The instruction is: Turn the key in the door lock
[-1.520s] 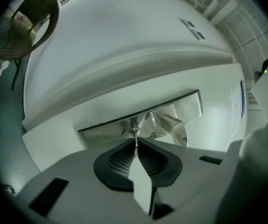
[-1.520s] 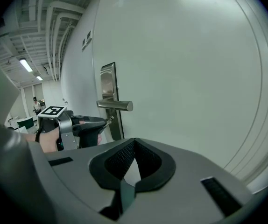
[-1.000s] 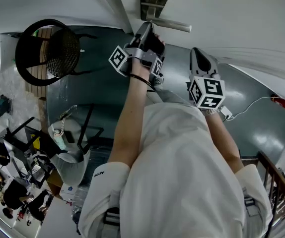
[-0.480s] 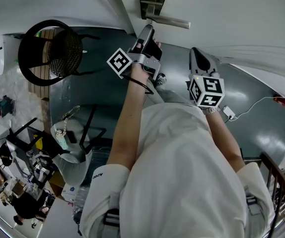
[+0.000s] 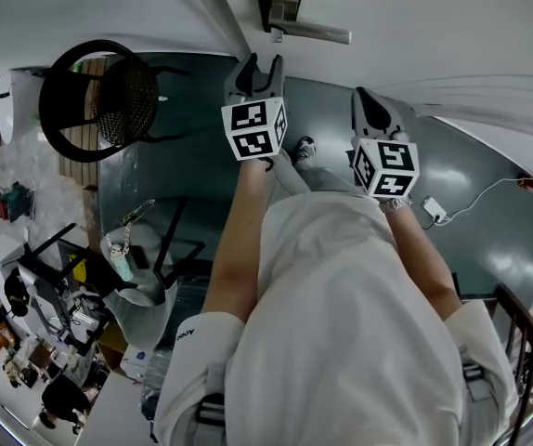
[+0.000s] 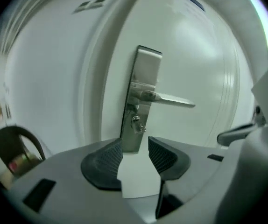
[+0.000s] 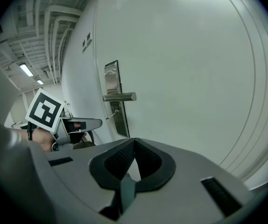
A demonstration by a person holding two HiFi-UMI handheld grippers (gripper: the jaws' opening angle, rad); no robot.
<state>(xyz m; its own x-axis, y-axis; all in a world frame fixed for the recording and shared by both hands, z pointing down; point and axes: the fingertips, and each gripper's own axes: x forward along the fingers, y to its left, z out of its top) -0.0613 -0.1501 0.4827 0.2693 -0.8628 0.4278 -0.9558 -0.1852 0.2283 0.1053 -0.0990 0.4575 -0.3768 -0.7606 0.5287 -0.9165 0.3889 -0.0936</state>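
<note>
Key [image 6: 137, 123] sits in the lock plate [image 6: 144, 71] at centre frame, beyond my left gripper [image 6: 135, 147]. Its jaws have just been opening, nothing between them, I judge to clear the key. My right gripper [image 7: 133, 149] idles, jaws pressed together.

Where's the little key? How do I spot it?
Find the big white door and the tall silver plate on it. Under the long handle that sticks out sideways, the key is the small shiny bit poking from the keyhole.
</note>
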